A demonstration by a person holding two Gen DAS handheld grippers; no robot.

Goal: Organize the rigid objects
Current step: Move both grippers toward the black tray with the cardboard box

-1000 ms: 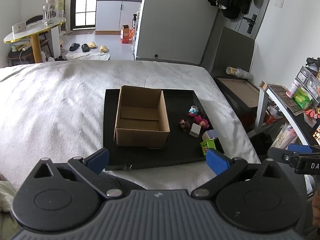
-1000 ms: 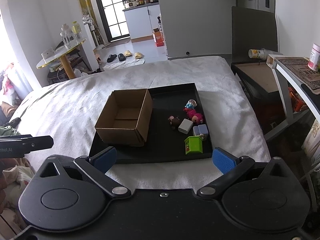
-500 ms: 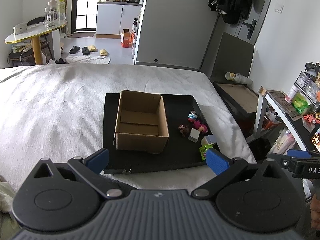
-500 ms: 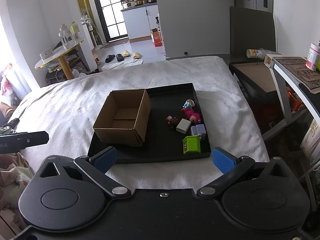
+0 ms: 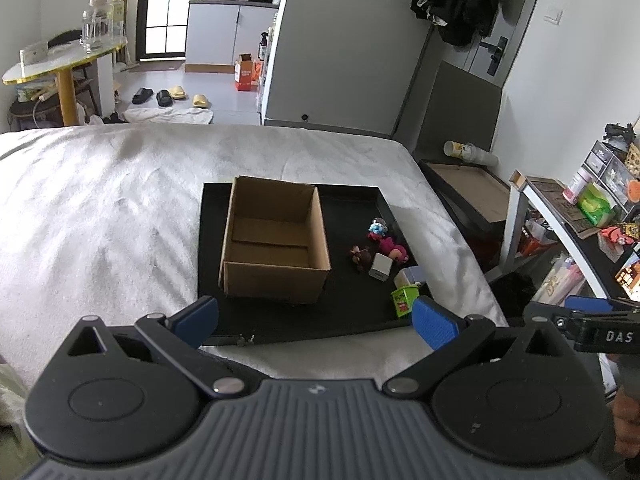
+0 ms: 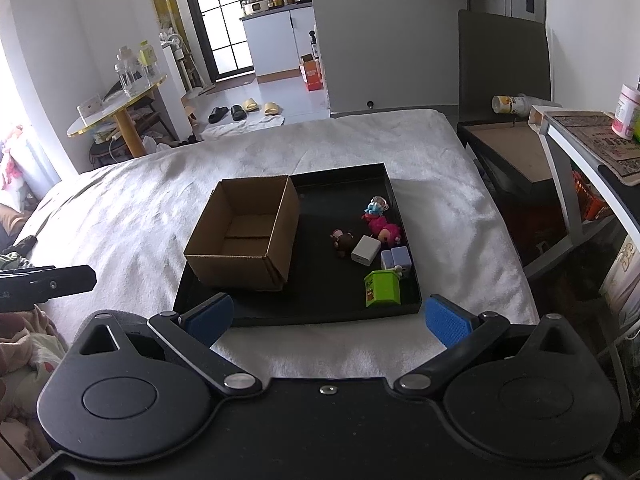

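Note:
An open, empty cardboard box (image 5: 275,248) (image 6: 248,236) stands on the left half of a black tray (image 5: 348,320) (image 6: 320,300) on a white bed. Right of the box lie small items: a green box (image 6: 382,288) (image 5: 405,299), a white cube (image 6: 366,251) (image 5: 381,267), a pale blue block (image 6: 396,260), a brown figure (image 6: 342,242), a pink figure (image 6: 384,230) and a blue figure (image 6: 374,207). My left gripper (image 5: 316,318) and right gripper (image 6: 328,320) are both open and empty, hovering short of the tray's near edge.
The white bed cover (image 5: 100,220) surrounds the tray. A desk and shelves with clutter (image 5: 580,208) stand to the right, with a dark framed board (image 6: 516,152) on the floor. A round table (image 6: 116,100) stands far left.
Both grippers have pulled back and up a little, so the tray and box look slightly smaller and farther. Nothing on the tray has moved.

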